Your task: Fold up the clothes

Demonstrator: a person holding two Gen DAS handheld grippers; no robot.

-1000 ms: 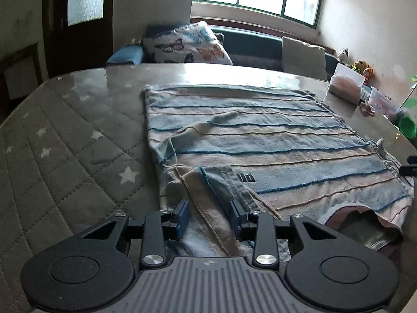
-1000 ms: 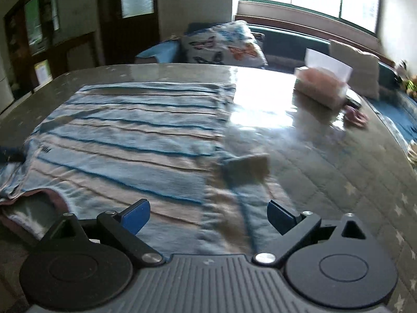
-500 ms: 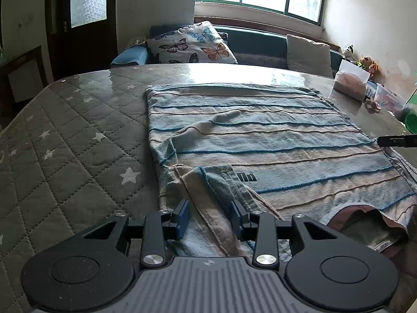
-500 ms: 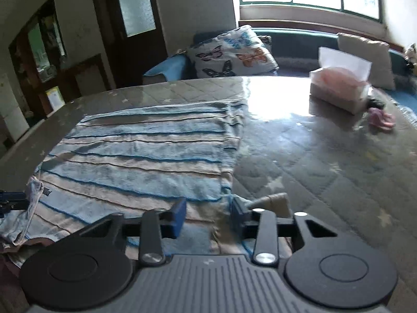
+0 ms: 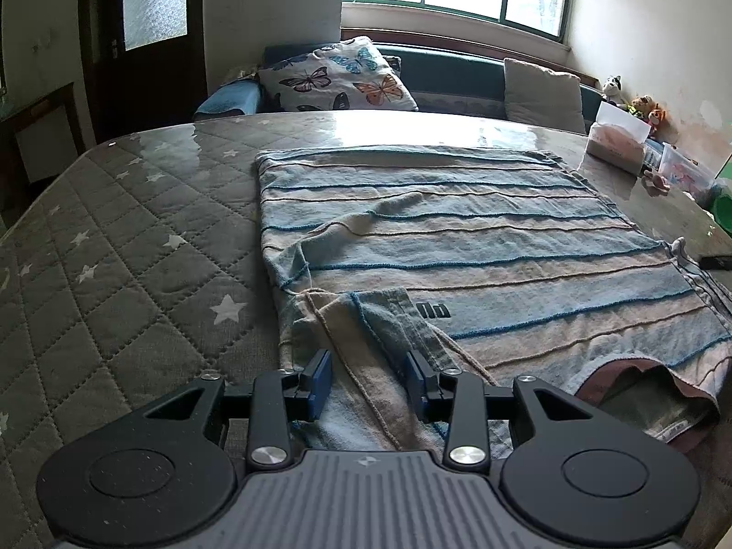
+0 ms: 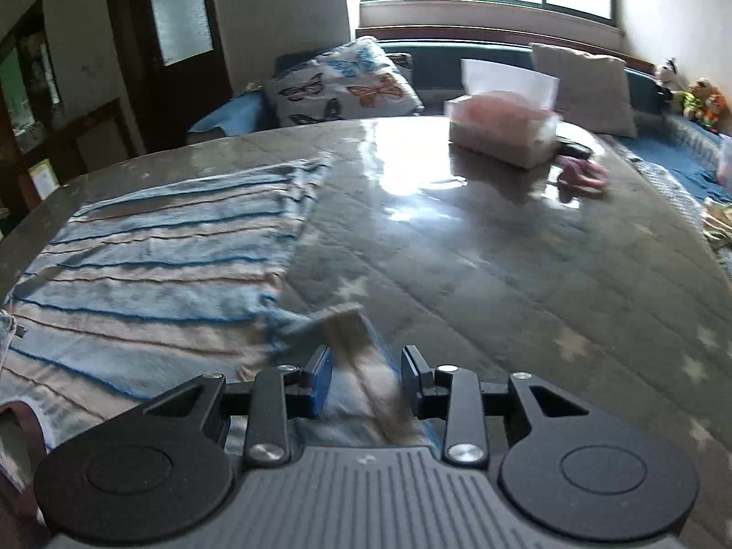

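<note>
Shirt (image 5: pixel 457 247): striped blue and beige top, spread flat on the desk (image 5: pixel 128 247) with its quilted, star-patterned cover.
Long axis: runs from the collar (image 5: pixel 640 393), nearest the grippers, away to the straight hem (image 5: pixel 402 155) on the window side; the collar points toward the person.
Left sleeve (image 5: pixel 366 320): already turned inward, lying over the body of the shirt beside a small dark logo.
Left gripper (image 5: pixel 368 377): jaws partly closed, with sleeve cloth lying between them; whether they actually pinch it, I cannot tell.
Right sleeve (image 6: pixel 338 325): sticks out past the shirt's side edge onto the bare desk cover; blurred in the right wrist view.
Right gripper (image 6: pixel 363 377): jaws narrowed on either side of this sleeve's cloth; a firm hold cannot be confirmed through the blur.
Done so far: shirt laid out, one sleeve apparently folded in.
Left to do: my judgement is that the right sleeve must come in, then the body must be folded along its length.
Nearby: tissue box (image 6: pixel 503 132) well apart from the shirt.
</note>
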